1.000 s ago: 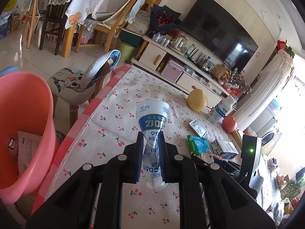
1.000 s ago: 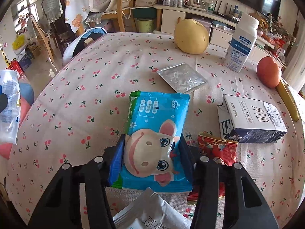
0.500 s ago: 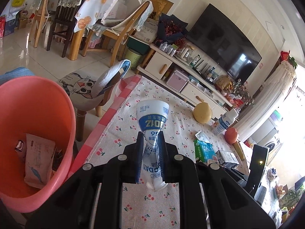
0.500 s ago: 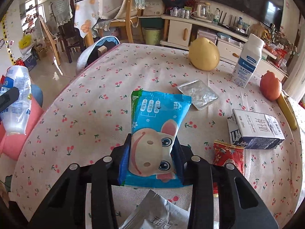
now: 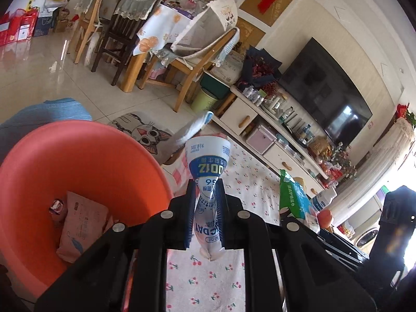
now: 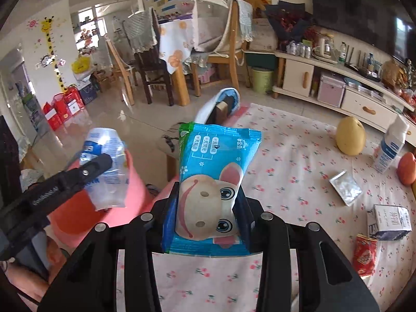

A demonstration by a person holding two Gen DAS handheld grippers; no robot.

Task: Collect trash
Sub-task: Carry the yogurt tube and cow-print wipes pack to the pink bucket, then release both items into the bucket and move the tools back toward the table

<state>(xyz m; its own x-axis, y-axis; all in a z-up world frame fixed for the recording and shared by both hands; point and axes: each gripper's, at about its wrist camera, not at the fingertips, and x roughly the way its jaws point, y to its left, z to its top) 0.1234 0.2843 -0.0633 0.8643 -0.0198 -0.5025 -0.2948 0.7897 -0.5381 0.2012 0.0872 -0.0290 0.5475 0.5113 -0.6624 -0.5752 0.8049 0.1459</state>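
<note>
Left wrist view: our left gripper (image 5: 205, 218) is clamped on a crushed plastic bottle (image 5: 208, 179), the pink bin (image 5: 85, 153) left of the jaws. Our right gripper (image 6: 208, 208) squeezes a wet-wipes pack (image 6: 210, 182). Carry step; next, we judge, release both over the bin.

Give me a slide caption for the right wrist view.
Right gripper lifts a blue wipes pack above the cherry tablecloth.

pink bin (image 5: 85, 161) cut off at lower left; small item (image 5: 56, 206) inside too small to identify
</note>
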